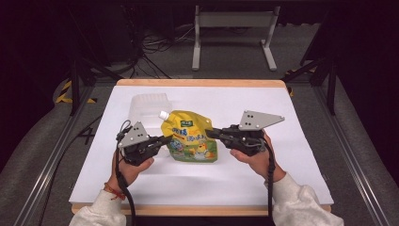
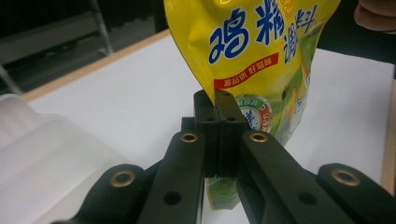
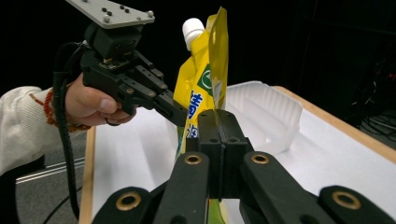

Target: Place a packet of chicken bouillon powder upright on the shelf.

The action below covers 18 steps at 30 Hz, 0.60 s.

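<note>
two grippers, yours, pinch the yellow printed plastic spout pouch (image 1: 190, 136) above the white table (image 1: 282, 141): left gripper (image 1: 165, 139) and right gripper (image 1: 211, 133) each clamp a side edge. pull unevenly and the slick film may slip free.

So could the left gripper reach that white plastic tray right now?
Probably not yet. The left gripper is shut on the yellow pouch, as is the right gripper. The white tray sits close behind, nothing between, but it must release first.
</note>
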Tool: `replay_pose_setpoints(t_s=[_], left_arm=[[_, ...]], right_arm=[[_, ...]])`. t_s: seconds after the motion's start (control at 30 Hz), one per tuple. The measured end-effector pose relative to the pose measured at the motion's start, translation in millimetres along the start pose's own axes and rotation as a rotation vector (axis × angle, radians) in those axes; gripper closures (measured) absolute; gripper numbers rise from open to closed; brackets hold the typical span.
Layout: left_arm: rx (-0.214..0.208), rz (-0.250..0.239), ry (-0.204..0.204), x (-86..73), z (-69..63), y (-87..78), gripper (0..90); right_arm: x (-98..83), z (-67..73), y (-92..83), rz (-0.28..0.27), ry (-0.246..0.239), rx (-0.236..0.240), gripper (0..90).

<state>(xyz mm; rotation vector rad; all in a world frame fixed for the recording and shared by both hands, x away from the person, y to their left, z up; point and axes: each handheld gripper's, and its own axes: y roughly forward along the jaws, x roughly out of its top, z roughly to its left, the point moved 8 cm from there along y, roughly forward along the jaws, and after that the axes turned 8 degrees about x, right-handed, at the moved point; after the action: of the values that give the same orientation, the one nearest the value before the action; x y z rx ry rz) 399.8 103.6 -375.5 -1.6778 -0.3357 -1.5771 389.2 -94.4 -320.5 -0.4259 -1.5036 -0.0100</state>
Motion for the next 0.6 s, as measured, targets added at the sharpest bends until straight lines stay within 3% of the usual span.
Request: replay_pose_setpoints(t_s=[0.07,0.27,0.6], left_arm=[[0.034,-0.022,0.018,5.4,8.2,-4.6,89.9],[0.103,-0.061,0.003,13.3,28.3,-14.6,89.8],[0.207,-0.082,-0.022,6.5,65.3,-24.4,89.8]], right_arm=[[10.9,-2.6,9.5,-0.004,-0.015,-0.003,90.0],[29.3,-6.9,26.0,-0.032,-0.028,-0.009,90.0],[36.5,-15.9,66.3,-0.037,-0.023,-0.010,90.0]])
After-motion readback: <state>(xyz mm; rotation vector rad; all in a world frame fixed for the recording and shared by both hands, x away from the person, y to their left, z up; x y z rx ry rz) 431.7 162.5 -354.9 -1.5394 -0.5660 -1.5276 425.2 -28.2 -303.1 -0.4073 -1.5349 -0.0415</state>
